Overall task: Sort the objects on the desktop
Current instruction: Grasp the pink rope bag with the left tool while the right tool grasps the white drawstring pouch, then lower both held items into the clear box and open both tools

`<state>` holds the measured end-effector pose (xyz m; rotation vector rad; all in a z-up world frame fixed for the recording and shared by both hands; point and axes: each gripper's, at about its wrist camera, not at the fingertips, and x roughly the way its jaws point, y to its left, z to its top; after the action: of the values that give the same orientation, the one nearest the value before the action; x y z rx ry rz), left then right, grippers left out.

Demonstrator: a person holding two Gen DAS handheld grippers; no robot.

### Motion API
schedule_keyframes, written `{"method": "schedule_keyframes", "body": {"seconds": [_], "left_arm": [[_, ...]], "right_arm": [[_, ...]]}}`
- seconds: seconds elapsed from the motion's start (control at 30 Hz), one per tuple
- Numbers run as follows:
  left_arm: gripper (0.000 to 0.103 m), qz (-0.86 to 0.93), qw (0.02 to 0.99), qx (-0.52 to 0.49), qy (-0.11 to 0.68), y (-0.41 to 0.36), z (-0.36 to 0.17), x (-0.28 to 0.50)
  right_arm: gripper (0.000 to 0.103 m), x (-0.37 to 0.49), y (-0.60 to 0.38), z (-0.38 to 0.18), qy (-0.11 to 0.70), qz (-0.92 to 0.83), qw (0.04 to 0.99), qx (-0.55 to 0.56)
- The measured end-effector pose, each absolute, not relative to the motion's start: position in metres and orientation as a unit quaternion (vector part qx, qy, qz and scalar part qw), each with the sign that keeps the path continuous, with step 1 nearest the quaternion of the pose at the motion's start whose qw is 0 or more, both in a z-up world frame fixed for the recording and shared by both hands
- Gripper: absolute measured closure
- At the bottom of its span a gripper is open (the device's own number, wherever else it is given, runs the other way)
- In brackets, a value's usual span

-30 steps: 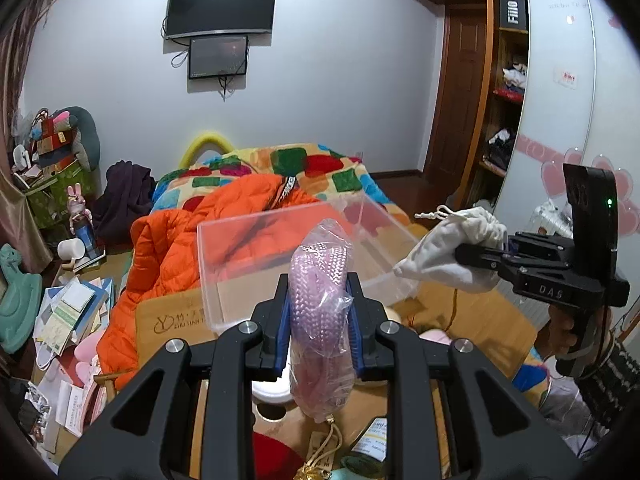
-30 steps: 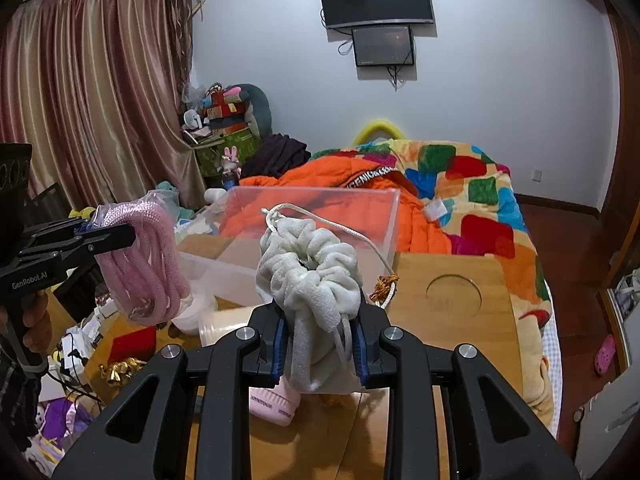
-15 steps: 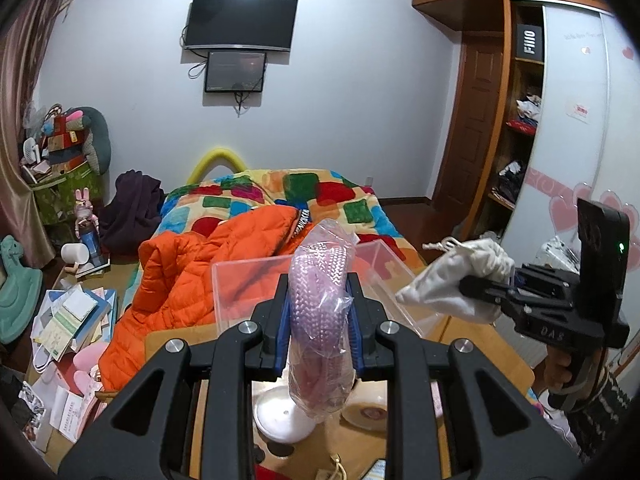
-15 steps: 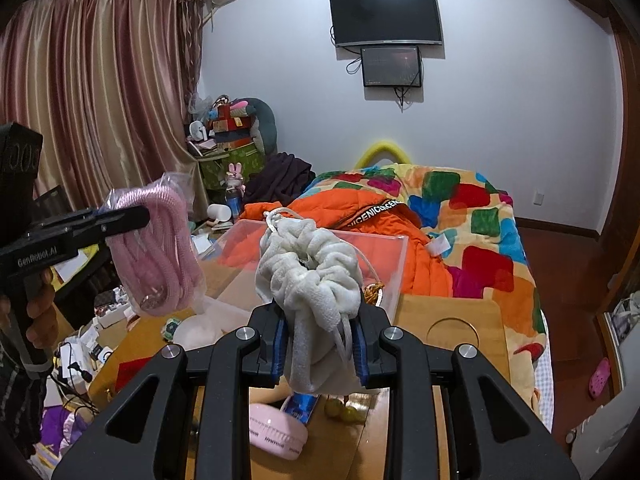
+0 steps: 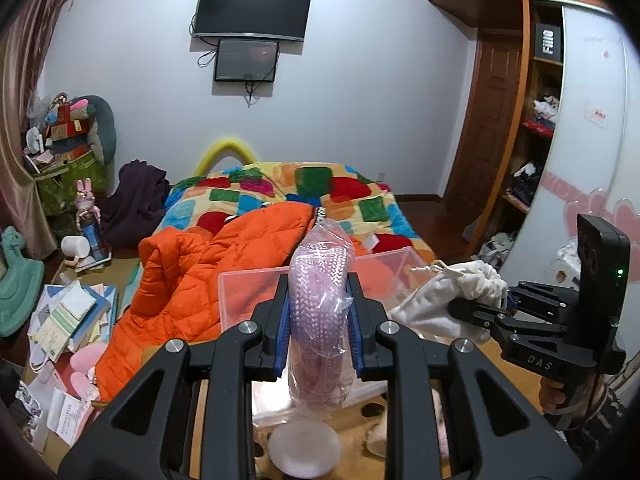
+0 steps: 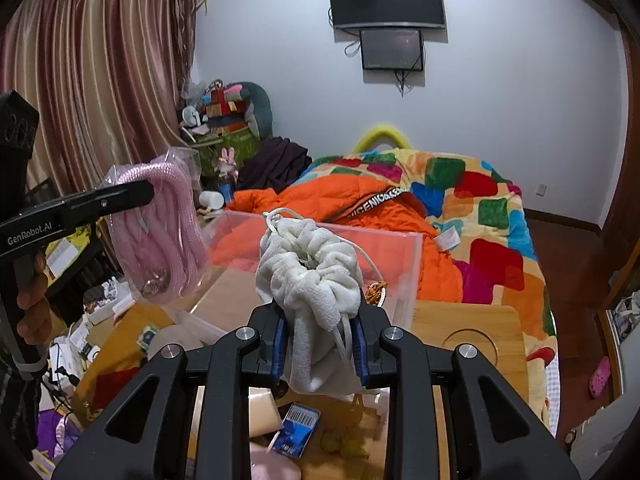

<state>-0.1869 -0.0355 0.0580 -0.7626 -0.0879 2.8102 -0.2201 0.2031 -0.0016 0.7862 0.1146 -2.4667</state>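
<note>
My left gripper [image 5: 319,296] is shut on a clear plastic bag of pink braided cord [image 5: 320,320] and holds it in the air before the clear plastic storage box [image 5: 256,300]; bag and gripper also show in the right wrist view [image 6: 160,236]. My right gripper [image 6: 320,340] is shut on a white drawstring cloth pouch [image 6: 312,280], held above the wooden desk near the box [image 6: 400,276]. The pouch shows in the left wrist view [image 5: 452,300] at the right, next to the box's right end.
On the wooden desk [image 6: 480,332] lie a blue barcoded packet [image 6: 298,428], a beige block [image 6: 262,408], a red item [image 6: 110,388] and a white round object [image 5: 304,448]. Behind the desk is a bed with an orange jacket [image 5: 208,276]. Clutter covers the floor at left.
Both grippers have risen with their loads and tilted up; the desk has dropped lower in view and the box now sits below and ahead of them.
</note>
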Motion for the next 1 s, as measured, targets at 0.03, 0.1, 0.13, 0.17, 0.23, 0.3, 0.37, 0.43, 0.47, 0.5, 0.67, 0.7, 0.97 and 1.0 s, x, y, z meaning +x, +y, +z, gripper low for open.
{"method": "schedule_keyframes", "body": {"seconds": [0.03,0.1,0.13,0.17,0.23,0.3,0.37,0.43,0.47,0.5,0.67,0.7,0.97,1.0], "left_arm": [[0.079,0.959,0.111,-0.26,-0.026,-0.035,0.056,-0.189],[0.079,0.958,0.107,-0.264,-0.021,-0.035,0.053,-0.195],[0.079,0.958,0.106,-0.267,-0.02,-0.034,0.051,-0.198],[0.079,0.957,0.106,-0.269,-0.02,-0.035,0.05,-0.201],[0.079,0.955,0.106,-0.275,-0.022,-0.036,0.046,-0.207],[0.079,0.954,0.105,-0.28,-0.022,-0.036,0.042,-0.212],[0.079,0.953,0.104,-0.285,-0.02,-0.036,0.038,-0.217],[0.079,0.951,0.103,-0.291,-0.017,-0.034,0.034,-0.222],[0.079,0.95,0.102,-0.294,-0.015,-0.033,0.031,-0.224],[0.079,0.949,0.101,-0.297,-0.012,-0.032,0.028,-0.226],[0.079,0.945,0.1,-0.312,0.001,-0.025,0.016,-0.234],[0.079,0.944,0.101,-0.315,0.003,-0.023,0.013,-0.234],[0.078,0.942,0.106,-0.319,0.023,-0.01,0.009,-0.237],[0.075,0.942,0.105,-0.318,0.026,-0.009,0.009,-0.236]], "right_arm": [[0.079,-0.224,0.202,-0.004,0.042,-0.915,0.271,0.295],[0.079,-0.229,0.199,-0.009,0.045,-0.915,0.268,0.298],[0.079,-0.231,0.198,-0.011,0.046,-0.915,0.266,0.299],[0.079,-0.233,0.197,-0.012,0.047,-0.915,0.266,0.3],[0.079,-0.238,0.194,-0.015,0.049,-0.914,0.266,0.304],[0.079,-0.242,0.191,-0.018,0.052,-0.912,0.267,0.307],[0.079,-0.246,0.187,-0.021,0.059,-0.911,0.266,0.31],[0.079,-0.25,0.185,-0.026,0.063,-0.909,0.267,0.314],[0.079,-0.251,0.184,-0.028,0.065,-0.908,0.267,0.317],[0.079,-0.253,0.182,-0.03,0.067,-0.907,0.267,0.319],[0.079,-0.26,0.177,-0.041,0.073,-0.901,0.267,0.334],[0.077,-0.26,0.177,-0.042,0.074,-0.901,0.266,0.333],[0.074,-0.26,0.17,-0.043,0.091,-0.905,0.257,0.326],[0.072,-0.259,0.169,-0.043,0.093,-0.906,0.255,0.324]]}}
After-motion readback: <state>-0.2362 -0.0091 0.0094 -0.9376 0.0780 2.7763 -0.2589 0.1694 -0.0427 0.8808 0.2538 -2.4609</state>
